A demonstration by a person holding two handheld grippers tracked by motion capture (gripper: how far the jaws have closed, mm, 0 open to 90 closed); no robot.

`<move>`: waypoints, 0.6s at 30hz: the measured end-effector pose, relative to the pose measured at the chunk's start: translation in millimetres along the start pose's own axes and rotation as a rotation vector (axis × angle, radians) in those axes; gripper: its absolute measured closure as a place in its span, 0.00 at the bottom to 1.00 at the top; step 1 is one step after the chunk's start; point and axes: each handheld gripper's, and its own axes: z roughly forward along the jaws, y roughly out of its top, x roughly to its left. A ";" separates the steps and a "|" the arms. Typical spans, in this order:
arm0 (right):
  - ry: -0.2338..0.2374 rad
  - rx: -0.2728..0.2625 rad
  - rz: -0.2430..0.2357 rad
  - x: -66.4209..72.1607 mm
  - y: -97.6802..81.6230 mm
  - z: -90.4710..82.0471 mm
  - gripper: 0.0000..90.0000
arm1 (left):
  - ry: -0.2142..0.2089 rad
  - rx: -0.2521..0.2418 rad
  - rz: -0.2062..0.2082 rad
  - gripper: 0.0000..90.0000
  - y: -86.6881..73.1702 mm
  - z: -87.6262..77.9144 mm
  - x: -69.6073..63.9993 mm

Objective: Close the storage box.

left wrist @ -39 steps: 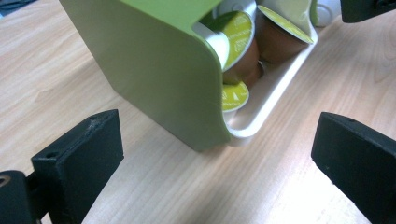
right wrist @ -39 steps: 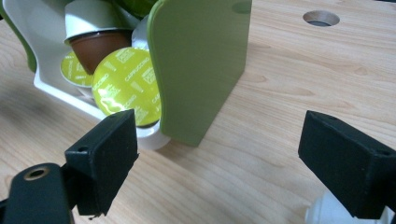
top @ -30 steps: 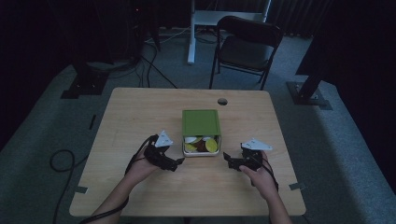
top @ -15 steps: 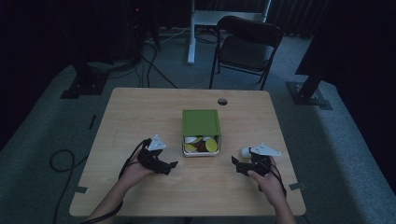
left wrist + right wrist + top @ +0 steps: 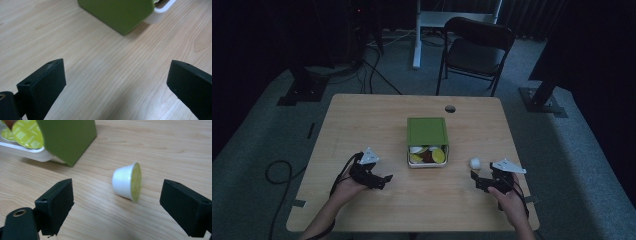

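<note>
A box (image 5: 427, 142) sits mid-tabletop (image 5: 362, 125), its green lid (image 5: 427, 131) slid back so the near end of the white tray (image 5: 428, 164) is exposed with several capsules (image 5: 438, 155) showing, yellow-green, white and dark foil tops. One white pod (image 5: 474, 162) lies on the tabletop just right of the box, apart from it, tipped on its side; in the right gripper view the pod (image 5: 127, 181) has its yellow-green foil face turned sideways, with the box corner (image 5: 67, 140) beyond and to the left. Right tool (image 5: 478, 179) is just short of the pod on the near side, jaws spread wide and empty, the pod lined up between them but not touched. Left tool (image 5: 384, 180) rests near-left of the box, jaws also wide, nothing in them; its own view looks at bare wood and the green lid edge (image 5: 120, 15). Step in hand, by my reading: the pod lies loose beside the box, the right tool set either to pick it up or having just let go of it. A pick-up would call for moving forward until the jaws straddle the cup body, then closing gently across the sloped wall. Risk: the pod may roll away from the box on contact.
</note>
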 end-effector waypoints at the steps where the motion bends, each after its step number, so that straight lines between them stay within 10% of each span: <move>1: -0.006 0.000 0.002 -1.5 -1.0 -1.1 0.13 | 0.002 0.002 -0.005 0.03 -2.3 -1.0 1.3; 18: -0.076 0.020 0.054 -26.6 -28.4 -16.3 0.13 | 0.060 0.003 -0.079 0.03 -33.8 -16.0 21.7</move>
